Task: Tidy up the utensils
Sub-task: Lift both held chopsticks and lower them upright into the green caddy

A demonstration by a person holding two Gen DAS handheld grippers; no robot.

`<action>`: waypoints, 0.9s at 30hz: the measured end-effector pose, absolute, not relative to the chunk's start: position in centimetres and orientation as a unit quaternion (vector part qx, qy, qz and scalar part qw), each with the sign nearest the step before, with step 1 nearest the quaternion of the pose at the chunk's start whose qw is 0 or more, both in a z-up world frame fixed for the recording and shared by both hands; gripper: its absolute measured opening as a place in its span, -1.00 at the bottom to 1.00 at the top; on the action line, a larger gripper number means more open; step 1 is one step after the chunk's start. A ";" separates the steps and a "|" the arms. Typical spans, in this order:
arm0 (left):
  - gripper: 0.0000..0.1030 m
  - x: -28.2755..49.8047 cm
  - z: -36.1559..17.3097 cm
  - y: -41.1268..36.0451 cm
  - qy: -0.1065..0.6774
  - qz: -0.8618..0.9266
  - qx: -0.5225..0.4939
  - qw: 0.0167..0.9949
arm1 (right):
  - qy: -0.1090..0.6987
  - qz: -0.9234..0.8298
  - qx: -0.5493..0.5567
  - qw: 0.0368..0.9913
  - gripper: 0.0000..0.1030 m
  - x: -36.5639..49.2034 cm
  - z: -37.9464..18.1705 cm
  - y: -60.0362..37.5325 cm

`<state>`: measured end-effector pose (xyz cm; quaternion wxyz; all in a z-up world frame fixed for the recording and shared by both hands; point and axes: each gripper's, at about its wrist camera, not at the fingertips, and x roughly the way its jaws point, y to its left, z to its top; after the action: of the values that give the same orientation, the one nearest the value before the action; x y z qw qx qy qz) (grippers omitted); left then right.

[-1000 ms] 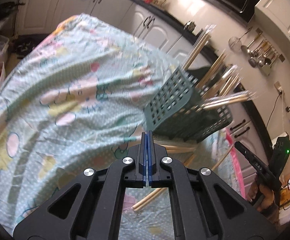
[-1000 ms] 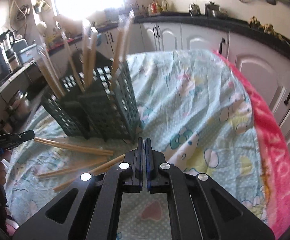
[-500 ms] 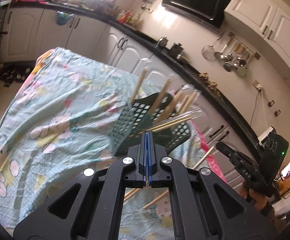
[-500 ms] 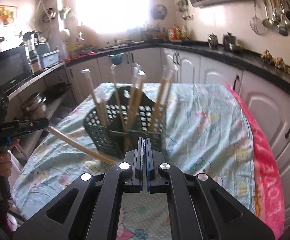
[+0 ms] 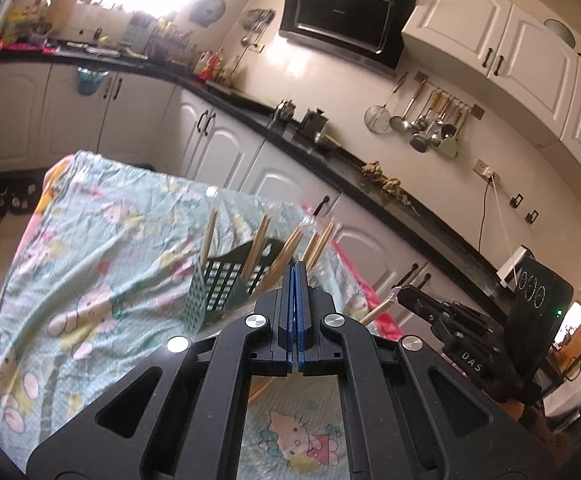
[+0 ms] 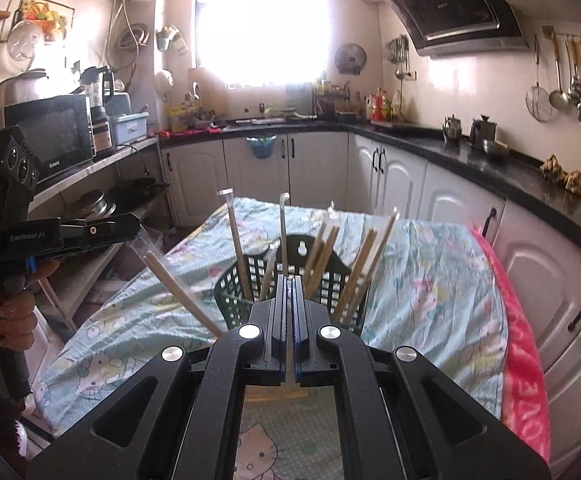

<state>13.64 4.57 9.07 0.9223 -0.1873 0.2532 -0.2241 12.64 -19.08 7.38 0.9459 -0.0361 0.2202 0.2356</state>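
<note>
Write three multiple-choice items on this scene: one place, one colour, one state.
1. The basket stands: A on the counter; B on the clothed table; C on the floor.
2. The basket is: A red; B white; C dark green.
3. The left gripper is: A wide open; B shut; C out of view.
Answers: B, it sits on the patterned cloth; C, its mesh is dark green; B, its pads meet, with a chopstick at its tip.

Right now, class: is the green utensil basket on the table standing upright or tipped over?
Upright. The green basket stands on its base on the patterned cloth, its open top facing up, with wrapped chopsticks sticking up out of it.
</note>
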 end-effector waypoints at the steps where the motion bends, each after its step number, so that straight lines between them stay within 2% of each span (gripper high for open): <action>1: -1.00 13.6 9.5 4.6 0.249 -0.226 -0.186 0.923 | 0.218 0.235 -0.036 0.947 -0.96 12.7 7.6 -19.1; 16: -1.00 13.7 16.1 4.6 0.184 -0.237 -0.164 0.940 | 0.148 0.220 -0.031 0.964 -0.96 12.6 13.3 -20.8; 27: -1.00 15.3 19.0 3.9 0.162 -0.235 -0.155 0.946 | 0.101 0.210 -0.029 0.972 -0.96 13.7 17.2 -21.5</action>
<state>15.34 3.94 18.98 0.9457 -0.1551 0.1621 -0.2354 13.69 -21.46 17.24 0.9720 -0.0285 0.1014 0.2102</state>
